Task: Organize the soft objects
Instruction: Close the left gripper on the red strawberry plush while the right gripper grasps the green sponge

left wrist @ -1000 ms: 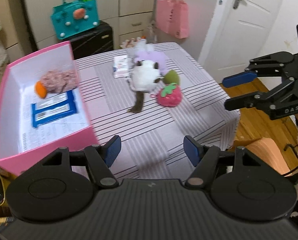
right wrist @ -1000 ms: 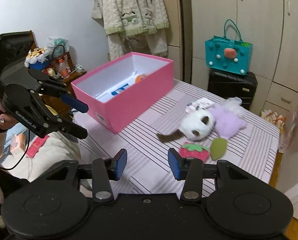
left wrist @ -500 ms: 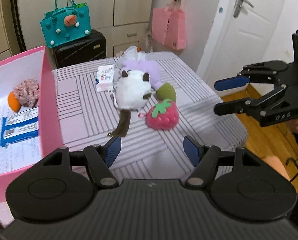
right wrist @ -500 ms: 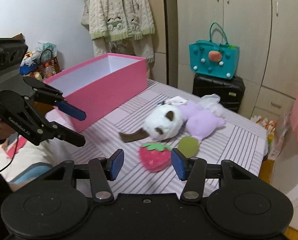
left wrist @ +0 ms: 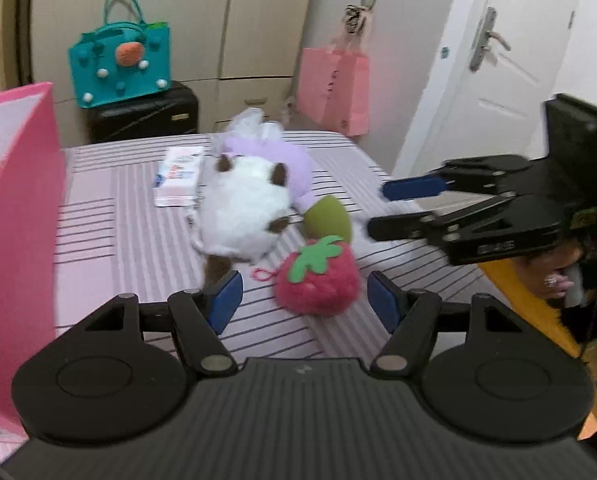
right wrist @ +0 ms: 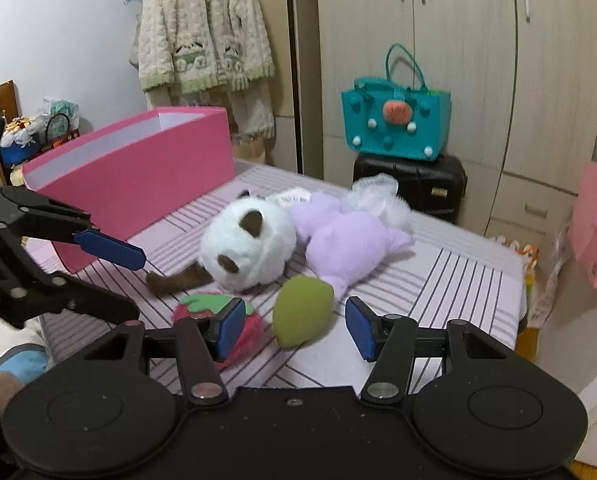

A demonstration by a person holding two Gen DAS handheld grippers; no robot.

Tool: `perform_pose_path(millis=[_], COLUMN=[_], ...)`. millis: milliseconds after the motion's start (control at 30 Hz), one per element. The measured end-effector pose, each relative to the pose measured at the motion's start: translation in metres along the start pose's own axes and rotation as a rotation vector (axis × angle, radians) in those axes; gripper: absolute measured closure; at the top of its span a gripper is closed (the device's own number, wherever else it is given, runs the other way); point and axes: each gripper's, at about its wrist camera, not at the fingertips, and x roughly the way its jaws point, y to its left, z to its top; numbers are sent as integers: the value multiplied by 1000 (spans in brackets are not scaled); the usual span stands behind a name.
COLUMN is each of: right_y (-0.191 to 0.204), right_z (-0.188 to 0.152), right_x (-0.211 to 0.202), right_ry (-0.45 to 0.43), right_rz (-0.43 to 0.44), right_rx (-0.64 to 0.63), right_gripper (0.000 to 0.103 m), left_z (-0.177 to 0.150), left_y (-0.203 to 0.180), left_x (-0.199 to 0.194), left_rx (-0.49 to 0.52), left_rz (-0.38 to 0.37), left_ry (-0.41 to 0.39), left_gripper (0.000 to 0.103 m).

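Two close wrist views, opposite sides, shared plush pile (left wrist: 254, 208) (tilted downward)

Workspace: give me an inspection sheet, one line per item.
Surface: striped tablecloth, flat.
Job's things: strawberry plush, green plush, white plush, purple plush clustered together; pink box beside them.
Clutter: small white packet.
Grippers: left gripper open, strawberry plush just ahead of it; right gripper open, jaws just opening, green plush just ahead of it.
Cables: nothing seen.
Surroundings: teal bag on black case, wardrobe, door.
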Motion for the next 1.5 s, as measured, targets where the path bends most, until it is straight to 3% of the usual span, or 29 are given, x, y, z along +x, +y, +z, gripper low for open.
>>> perform_pose_path(millis=[133,333,567,700,767,933,1133,1200,1500], right_y=[-10,-17,-26,-28,-27,-31,-38,-38,-31], right_z=[-3,-6,-7,-10,-13,-20,-28,-29,-29], right_x=[16,34,44,46,44,34,27,27,22], right_ry=[32,29,19,17,7,-3,-10,-12,-15], right_rz=[30,40,46,79,87,92,89,90,66], right_rx=[79,147,202,209,203,212,244,250,253], right_gripper=[42,42,43,60,62,62,62,62,62], left_z=[-3,-8,-15,-15,-14,-10,-7,-8,-8], left_y=[-12,-28,-37,-40,-42,-43,-42,-40,-33], left_x=[14,40,53,58,59,59,71,74,66], left_rx=[28,85,59,88,103,90,55,33,-38], left_rz=[4,69,123,163,178,119,134,136,107], left_ry=[-28,-40,-54,-71,-73,-66,-36,-25,-27], left_gripper=[35,35,35,38,37,36,38,53,57])
